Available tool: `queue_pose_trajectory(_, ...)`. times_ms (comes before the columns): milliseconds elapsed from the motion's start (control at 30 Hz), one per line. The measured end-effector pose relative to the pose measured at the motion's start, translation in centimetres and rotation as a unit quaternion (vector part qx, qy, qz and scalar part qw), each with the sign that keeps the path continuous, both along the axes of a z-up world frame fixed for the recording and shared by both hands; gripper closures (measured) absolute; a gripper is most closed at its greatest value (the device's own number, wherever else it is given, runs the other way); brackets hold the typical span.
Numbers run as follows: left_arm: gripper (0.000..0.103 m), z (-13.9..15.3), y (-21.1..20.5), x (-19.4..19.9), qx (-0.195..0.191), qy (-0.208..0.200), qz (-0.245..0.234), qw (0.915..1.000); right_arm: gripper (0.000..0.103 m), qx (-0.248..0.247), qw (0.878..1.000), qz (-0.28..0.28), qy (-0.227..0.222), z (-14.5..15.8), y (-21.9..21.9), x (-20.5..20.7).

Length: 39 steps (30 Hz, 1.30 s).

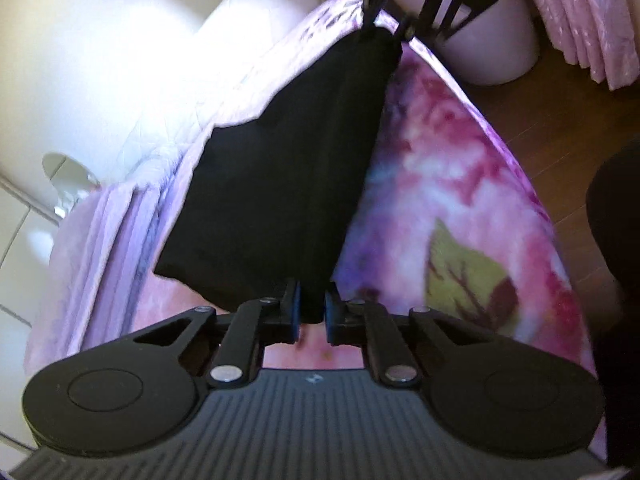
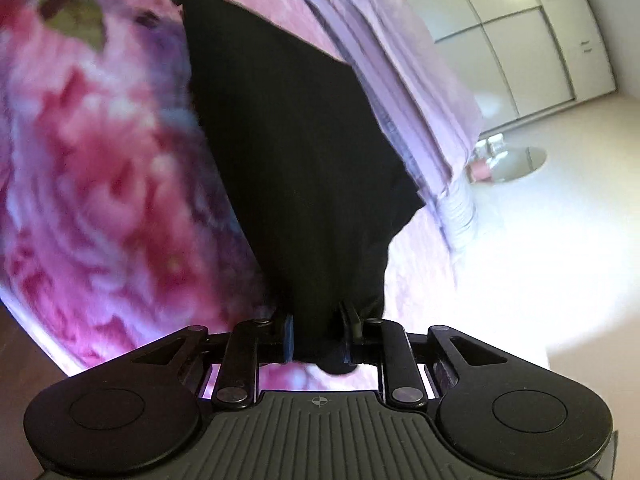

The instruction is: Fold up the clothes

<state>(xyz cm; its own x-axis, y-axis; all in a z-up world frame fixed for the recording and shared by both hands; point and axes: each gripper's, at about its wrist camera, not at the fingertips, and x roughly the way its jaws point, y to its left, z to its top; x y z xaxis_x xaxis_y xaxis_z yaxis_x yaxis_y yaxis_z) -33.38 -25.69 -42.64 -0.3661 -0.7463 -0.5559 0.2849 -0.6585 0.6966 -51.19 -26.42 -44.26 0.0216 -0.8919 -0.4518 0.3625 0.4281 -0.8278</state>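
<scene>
So from where I'm sitting there's one black garment (image 1: 280, 184) in play and two grippers on it, one at each end. My left gripper (image 1: 311, 316) is pinching a bunched bit of the black cloth between its blue pads, jaws nearly together. My right gripper (image 2: 318, 338) is doing the same at the other end, clamped on a thicker wad of fabric that bulges out below the pads. The garment is stretched between the two, hanging just above the bed, and one loose flap droops out to the side.

Under it is one floral blanket (image 1: 460, 184), pink and purple with a green leaf print, and one pale lilac quilt (image 2: 400, 60) bunched along the far edge of the bed. Nothing sits between the cloth and the blanket.

View differences: the left wrist camera catches a white bin (image 1: 496, 40) on the wood floor (image 1: 532, 120), a pink curtain (image 1: 584, 20) and a dark shape at the right edge that I can't make out. The right wrist camera instead shows white wardrobe doors (image 2: 520, 40) and a small round table (image 2: 516, 162) with some little items, too blurry to name. Each view also shows the other gripper up top, at the far end of the cloth.
</scene>
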Motion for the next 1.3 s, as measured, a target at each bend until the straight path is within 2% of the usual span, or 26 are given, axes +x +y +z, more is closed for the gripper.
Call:
queue_pose_trajectory(67, 0.091, -0.3, 0.3, 0.2, 0.001, -0.003, 0.012, 0.9999, 0.064, -0.01, 1.0, -0.018, 0.0, -0.1, 0.8, -0.6)
queue_pose_trajectory(133, 0.083, -0.1, 1.2, 0.3, -0.017, -0.009, 0.012, 0.9997, 0.057, -0.026, 0.999, -0.031, -0.001, -0.1, 1.5, -1.1)
queue_pose_trajectory(167, 0.075, 0.1, 1.9, 0.2, -0.031, -0.008, 0.004, 0.9995, 0.057, -0.036, 0.999, -0.028, -0.008, 0.0, 2.0, -1.2)
queue_pose_trajectory(267, 0.069, 0.3, 2.8, -0.7, -0.045, -0.006, -0.03, 0.9985, 0.057, -0.046, 0.999, 0.01, -0.003, -0.4, 2.4, 0.4)
queue_pose_trajectory(333, 0.069, -0.1, 2.0, -1.7, -0.038, -0.02, -0.036, 0.9984, 0.057, -0.051, 0.998, 0.037, 0.003, -0.8, 2.5, 1.5)
queue_pose_trajectory(400, 0.074, -0.6, 0.1, -2.5, -0.013, -0.019, -0.02, 0.9995, 0.057, -0.039, 0.998, 0.045, 0.005, -1.3, 1.2, 2.3)
queue_pose_trajectory(433, 0.077, -0.7, -1.3, -2.9, -0.004, -0.014, -0.013, 0.9998, 0.058, -0.031, 0.998, 0.047, 0.006, -1.6, 0.3, 2.6)
queue_pose_trajectory(500, 0.082, -0.6, -2.4, -3.1, 0.009, -0.009, -0.008, 0.9999, 0.087, -0.017, 0.998, 0.05, 0.02, -2.0, -1.2, 1.4)
queue_pose_trajectory(567, 0.085, -0.6, -2.3, -2.9, 0.013, -0.009, -0.008, 0.9998, 0.087, -0.021, 0.997, 0.071, 0.03, -2.0, -1.7, -0.3)
queue_pose_trajectory(800, 0.087, -0.6, -2.0, -2.8, 0.022, 0.009, 0.0, 0.9997, 0.083, -0.034, 0.996, 0.065, 0.047, -1.6, -3.1, -2.6)
queue_pose_trajectory(900, 0.087, -0.6, -2.1, -2.6, 0.022, 0.013, -0.003, 0.9997, 0.078, -0.029, 0.999, 0.027, 0.036, -1.6, -4.8, -3.5)
queue_pose_trajectory(1000, 0.086, -0.1, -1.9, -1.8, 0.026, 0.023, 0.0, 0.9994, 0.078, -0.017, 0.996, -0.087, 0.031, -1.1, -6.6, -5.6)
queue_pose_trajectory(1100, 0.082, 1.2, -1.5, -0.5, 0.044, 0.063, 0.007, 0.997, 0.078, -0.016, 0.988, -0.146, -0.037, 1.5, -5.6, -7.1)
queue_pose_trajectory(1233, 0.08, 3.0, -1.1, 1.2, 0.057, 0.116, 0.015, 0.9915, 0.076, 0.001, 0.971, -0.155, -0.18, 5.4, -4.0, -4.8)
queue_pose_trajectory(1300, 0.075, 3.7, -1.1, 1.7, 0.052, 0.132, 0.021, 0.9896, 0.062, 0.022, 0.953, -0.144, -0.267, 6.9, -3.7, -3.2)
